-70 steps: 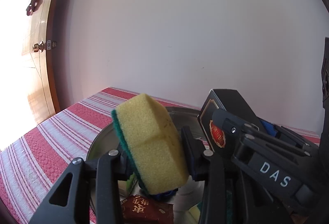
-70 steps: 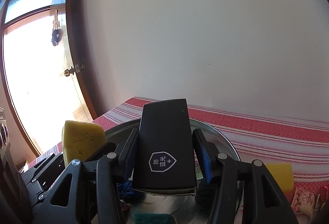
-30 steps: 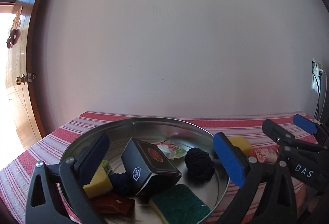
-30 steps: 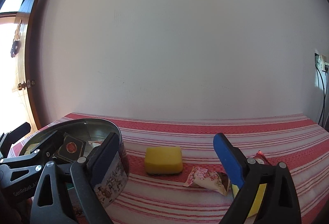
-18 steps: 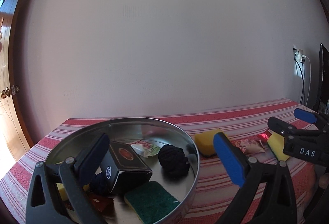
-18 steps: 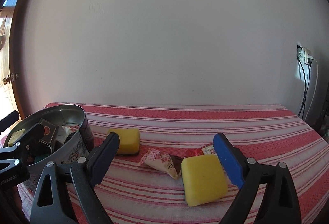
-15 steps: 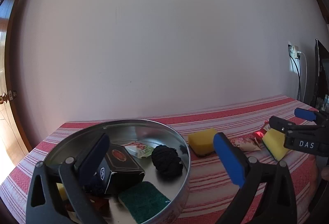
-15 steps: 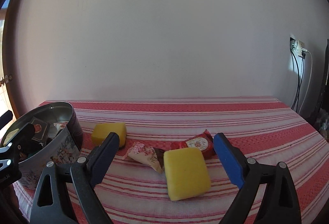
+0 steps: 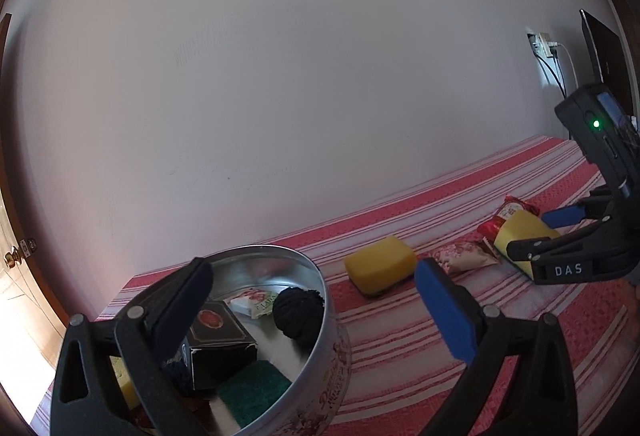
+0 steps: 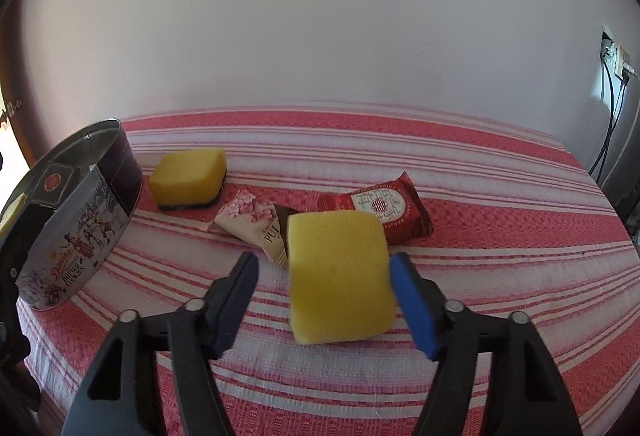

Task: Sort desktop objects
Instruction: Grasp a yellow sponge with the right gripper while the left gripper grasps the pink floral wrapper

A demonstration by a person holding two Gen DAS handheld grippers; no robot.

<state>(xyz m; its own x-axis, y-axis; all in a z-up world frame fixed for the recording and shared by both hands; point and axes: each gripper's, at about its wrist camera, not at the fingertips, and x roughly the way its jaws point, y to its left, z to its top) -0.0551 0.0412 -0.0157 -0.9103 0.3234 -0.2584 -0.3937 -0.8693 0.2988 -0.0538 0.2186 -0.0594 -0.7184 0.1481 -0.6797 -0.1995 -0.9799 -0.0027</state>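
1. Right tongs (image 10: 324, 300) are closing around the near yellow foam sponge (image 10: 340, 276) on the red striped worktop (image 10: 500, 276); right pad touches, left hasn't, so not gripped.
2. Left tongs (image 9: 316, 308) hang wide open, empty, by the round metal cookie tin (image 9: 320, 348).
3. Risk: the one-sided squeeze could shove the sponge into the pink floral snack packet (image 10: 252, 220).

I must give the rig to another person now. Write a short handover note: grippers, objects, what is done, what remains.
Right gripper: jaws closing around the near yellow sponge, blue pad at its edge, dark pad still apart from it.
Left gripper: open, empty, near the cookie tin.
Done: tin holds a black box, dark ball, green-faced sponge, small packets.
Left on the striped cloth: far yellow sponge, pink wrapper, red packet.
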